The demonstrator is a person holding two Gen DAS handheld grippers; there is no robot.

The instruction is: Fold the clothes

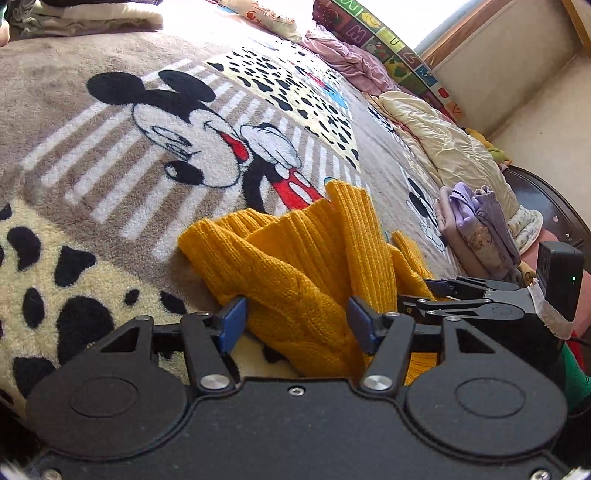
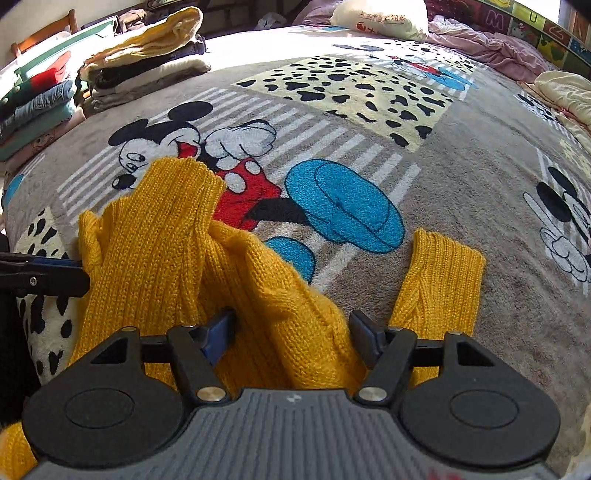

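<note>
A mustard-yellow knit sweater (image 1: 295, 258) lies crumpled on the bed blanket. In the left wrist view a thick fold of it runs between the blue pads (image 1: 232, 325) of my left gripper (image 1: 295, 325), whose jaws stand wide apart. My right gripper (image 1: 417, 291) shows just to its right, low over the same garment. In the right wrist view the sweater (image 2: 155, 240) bunches up between the fingers of my right gripper (image 2: 293, 336), also open. One ribbed sleeve cuff (image 2: 439, 273) lies flat to the right. My left gripper (image 2: 79, 271) pokes in at the left edge.
The bed is covered by a plush cartoon-mouse blanket (image 1: 110, 155). A folded purple pile (image 1: 476, 229) and a cream quilt (image 1: 443, 140) lie at the right edge. Stacks of folded clothes (image 2: 140, 55) sit at the back left, a pillow (image 2: 380, 18) and pink bedding (image 2: 491, 44) behind.
</note>
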